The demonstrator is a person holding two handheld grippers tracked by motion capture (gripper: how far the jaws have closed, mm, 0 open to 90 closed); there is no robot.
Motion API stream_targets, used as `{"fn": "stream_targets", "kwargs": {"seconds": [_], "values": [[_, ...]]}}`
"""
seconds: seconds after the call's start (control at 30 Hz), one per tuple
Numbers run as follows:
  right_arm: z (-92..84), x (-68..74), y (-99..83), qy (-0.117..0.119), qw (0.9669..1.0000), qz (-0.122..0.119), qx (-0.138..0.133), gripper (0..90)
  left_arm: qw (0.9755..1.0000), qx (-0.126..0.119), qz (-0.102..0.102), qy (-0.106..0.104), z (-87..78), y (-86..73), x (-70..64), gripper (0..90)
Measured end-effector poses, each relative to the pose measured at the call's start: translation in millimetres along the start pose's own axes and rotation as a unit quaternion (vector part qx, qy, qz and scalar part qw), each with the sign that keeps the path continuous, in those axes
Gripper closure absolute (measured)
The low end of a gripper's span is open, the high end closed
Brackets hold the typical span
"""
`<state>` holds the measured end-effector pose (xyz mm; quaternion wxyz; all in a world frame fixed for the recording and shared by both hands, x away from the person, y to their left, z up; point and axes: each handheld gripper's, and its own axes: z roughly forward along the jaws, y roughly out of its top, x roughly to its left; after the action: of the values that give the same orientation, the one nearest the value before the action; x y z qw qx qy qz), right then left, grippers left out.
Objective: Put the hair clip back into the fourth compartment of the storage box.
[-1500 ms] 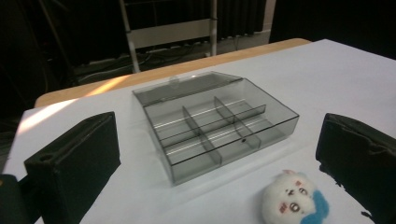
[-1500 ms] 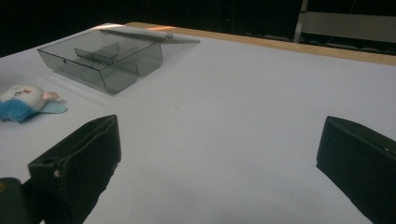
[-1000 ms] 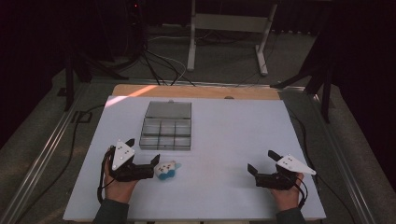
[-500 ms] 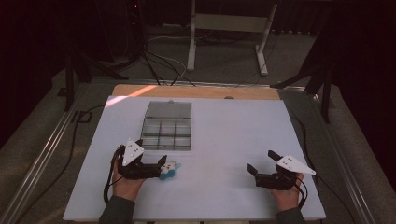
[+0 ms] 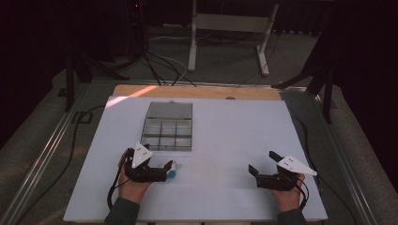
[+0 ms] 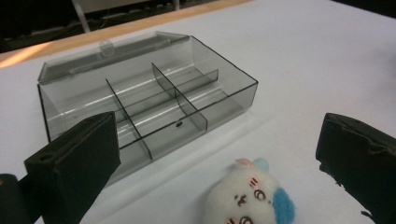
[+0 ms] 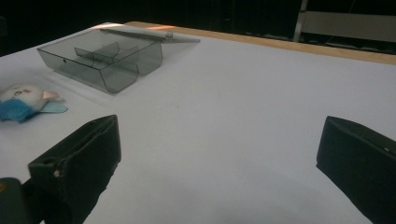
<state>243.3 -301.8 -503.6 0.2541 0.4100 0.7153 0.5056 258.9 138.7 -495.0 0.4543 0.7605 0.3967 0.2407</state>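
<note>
the left gripper sits low over the near left part of the white desk, its fingers spread wide apart with nothing clamped between them. in the left gripper view the small plush toy lies on the desk between the two fingers, close to the camera, not touched by either one as far as can be seen; it is white with a blue patch, a pink-tipped ear and a stitched face turned upward. in the high view the plush toy shows just at the tips of the left gripper, its blue and white body peeking out on the right of them.

beyond the toy stands a clear smoky plastic organizer box with its hinged lid folded back flat toward the far edge, the divided compartments inside looking bare. the box is near the toy but apart from it, with a strip of desk between them.

the right gripper rests well apart at the near right of the desk, its fingers likewise wide open and holding nothing; the right gripper view has only bare desk surface between them, with the toy and the box far off toward its left. a hand grips each tool from the near edge.
</note>
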Motion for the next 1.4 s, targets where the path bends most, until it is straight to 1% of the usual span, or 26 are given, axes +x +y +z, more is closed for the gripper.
{"fn": "stream_targets", "kwargs": {"seconds": [0.07,0.1,0.27,0.37,0.67,0.73,0.8,0.9,0.93,1.0,1.07,1.27,1.37,1.4], "values": [[-0.1,0.1,0.0,0.000,1.0000,0.000,0.000,0.0,1.0000,0.003,-0.002,-0.002,0.9,-1.0,-0.3,0.8],[0.0,0.0,0.0,0.000,1.0000,0.000,0.000,0.0,1.0000,0.009,0.000,-0.003,3.3,-3.8,-1.0,0.8],[-0.3,-0.1,0.1,0.000,1.0000,0.001,0.000,0.0,0.9997,0.023,0.000,-0.005,7.9,-9.5,-2.8,0.7],[-0.4,-0.2,0.2,0.000,1.0000,0.001,-0.001,0.0,0.9996,0.029,0.003,-0.005,10.1,-10.6,-3.7,0.8],[-0.7,-0.3,0.2,-0.001,1.0000,0.002,0.000,0.0,0.9989,0.043,0.007,-0.019,14.2,-12.4,-6.3,0.8],[-0.8,-0.3,0.2,-0.001,1.0000,0.002,0.000,0.0,0.9986,0.046,-0.001,-0.024,16.5,-15.3,-5.6,0.9],[-0.7,-0.3,0.2,-0.001,1.0000,0.002,0.000,0.0,0.9983,0.052,-0.004,-0.025,18.0,-18.1,-4.9,1.1],[-0.7,-0.5,0.2,-0.001,1.0000,0.002,-0.001,0.0,0.9975,0.063,-0.005,-0.032,19.3,-20.8,-4.6,1.9],[-0.6,-0.5,0.2,-0.001,1.0000,0.002,-0.001,0.0,0.9975,0.063,-0.005,-0.032,19.3,-20.8,-4.6,2.7],[-0.6,-0.5,0.2,-0.001,1.0000,0.002,-0.001,0.0,0.9962,0.074,-0.010,-0.045,20.9,-21.7,-5.1,4.6],[-0.6,-0.5,0.2,-0.001,1.0000,0.002,-0.001,0.0,0.9951,0.083,-0.011,-0.052,22.5,-22.3,-5.4,5.5],[-0.8,-1.2,0.2,-0.003,1.0000,0.002,-0.001,0.0,0.9930,0.103,0.003,-0.058,26.1,-24.5,-9.3,8.2],[-0.6,-1.3,0.2,-0.003,1.0000,0.003,-0.001,0.0,0.9925,0.107,0.003,-0.057,26.9,-24.7,-10.5,12.4],[-0.6,-1.3,0.2,-0.003,1.0000,0.003,-0.001,0.0,0.9922,0.110,0.003,-0.058,27.1,-25.0,-11.1,12.4]]}}
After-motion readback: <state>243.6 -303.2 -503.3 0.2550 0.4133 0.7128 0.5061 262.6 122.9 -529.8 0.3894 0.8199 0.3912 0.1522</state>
